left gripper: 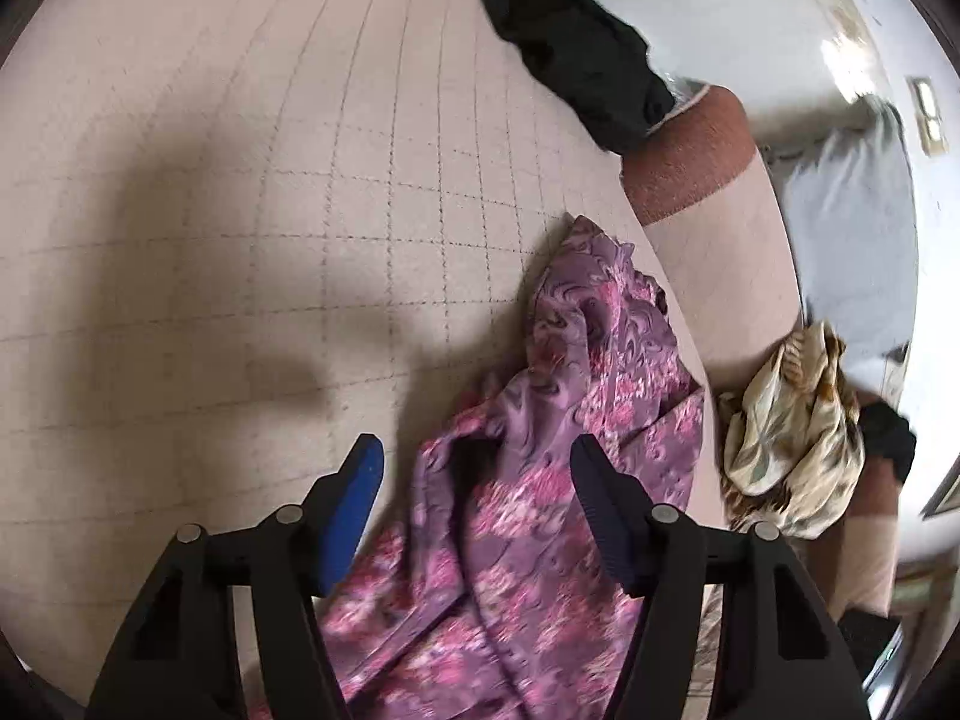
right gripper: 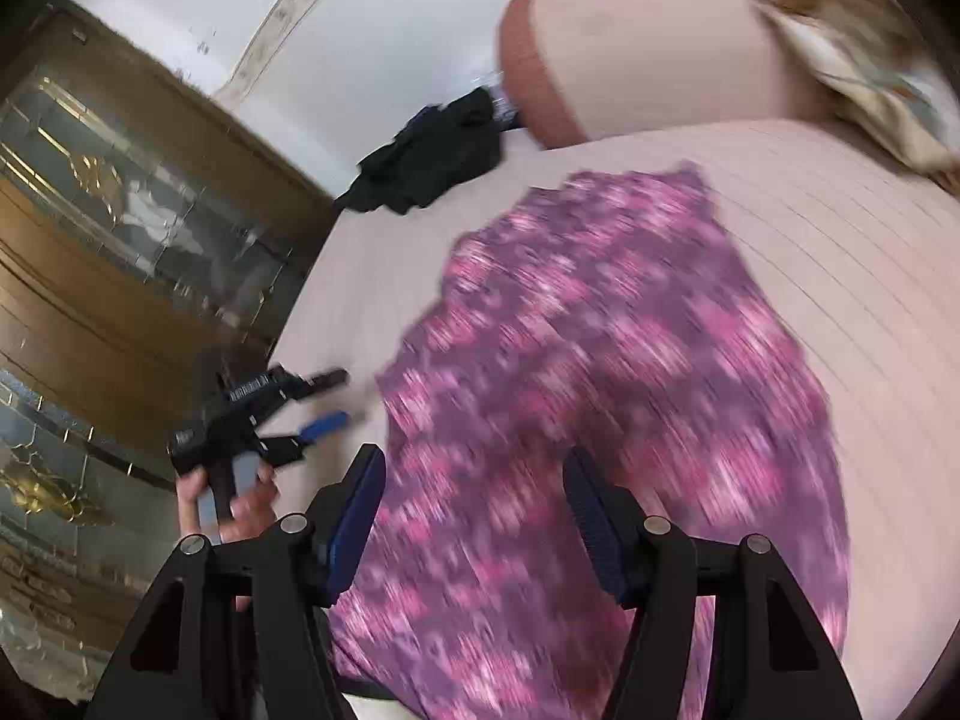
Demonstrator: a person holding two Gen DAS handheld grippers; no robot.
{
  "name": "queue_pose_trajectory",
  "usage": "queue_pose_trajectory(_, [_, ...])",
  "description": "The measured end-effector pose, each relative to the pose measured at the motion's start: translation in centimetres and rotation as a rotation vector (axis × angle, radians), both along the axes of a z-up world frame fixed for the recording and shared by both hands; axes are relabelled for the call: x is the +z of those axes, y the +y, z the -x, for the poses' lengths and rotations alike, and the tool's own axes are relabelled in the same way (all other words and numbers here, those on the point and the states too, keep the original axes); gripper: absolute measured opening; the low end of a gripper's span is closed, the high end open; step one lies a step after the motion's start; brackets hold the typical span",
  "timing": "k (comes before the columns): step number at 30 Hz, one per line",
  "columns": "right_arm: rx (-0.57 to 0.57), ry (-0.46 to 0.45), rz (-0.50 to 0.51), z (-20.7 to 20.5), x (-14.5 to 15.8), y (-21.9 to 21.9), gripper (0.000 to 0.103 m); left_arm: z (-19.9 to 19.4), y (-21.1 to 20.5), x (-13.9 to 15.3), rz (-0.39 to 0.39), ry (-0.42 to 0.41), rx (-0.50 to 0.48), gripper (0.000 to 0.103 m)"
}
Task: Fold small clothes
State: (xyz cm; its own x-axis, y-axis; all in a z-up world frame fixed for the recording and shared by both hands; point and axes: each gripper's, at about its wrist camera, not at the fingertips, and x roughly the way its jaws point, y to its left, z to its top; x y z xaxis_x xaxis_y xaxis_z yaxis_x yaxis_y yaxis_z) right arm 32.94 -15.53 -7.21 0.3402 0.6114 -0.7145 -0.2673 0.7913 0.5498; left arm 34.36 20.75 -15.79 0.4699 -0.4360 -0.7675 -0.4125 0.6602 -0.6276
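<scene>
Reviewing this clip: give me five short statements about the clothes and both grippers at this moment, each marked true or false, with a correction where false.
1. The purple-pink floral garment lies on the quilted pink surface. True.
2. The left gripper is clamped on the garment. False: its fingers stand apart above the cloth, pinching nothing.
3. A black garment lies near the far edge of the surface. True.
4. The right gripper holds the cream patterned cloth. False: its fingers are open and empty, and that cloth sits apart beside the cushion.
5. The floral garment is neatly folded. False: it lies rumpled and spread.
</scene>
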Motion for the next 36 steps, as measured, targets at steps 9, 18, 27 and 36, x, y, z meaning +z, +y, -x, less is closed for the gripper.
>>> queue_pose_trajectory(9, [0.087, 0.113, 0.062, -17.1, -5.6, 9.0, 0.067, -2.0, -1.6, -2.8, -0.04, 0.036, -0.022, 0.033])
queue_pose_trajectory(18, [0.165, 0.165, 0.224, -24.8, -12.4, 18.2, 0.032, -1.1, -1.6, -1.6, -0.117, 0.022, -0.001, 0.009])
queue_pose_trajectory(27, [0.132, 0.079, 0.267, -24.9, -11.9, 19.5, 0.005, 0.4, 1.0, -1.4, -0.085, 0.023, 0.103, 0.009])
queue_pose_trajectory(36, [0.016, 0.007, 0.05, -17.0, -7.3, 11.5, 0.062, 0.1, 1.2, -0.5, -0.187, 0.036, 0.093, 0.02])
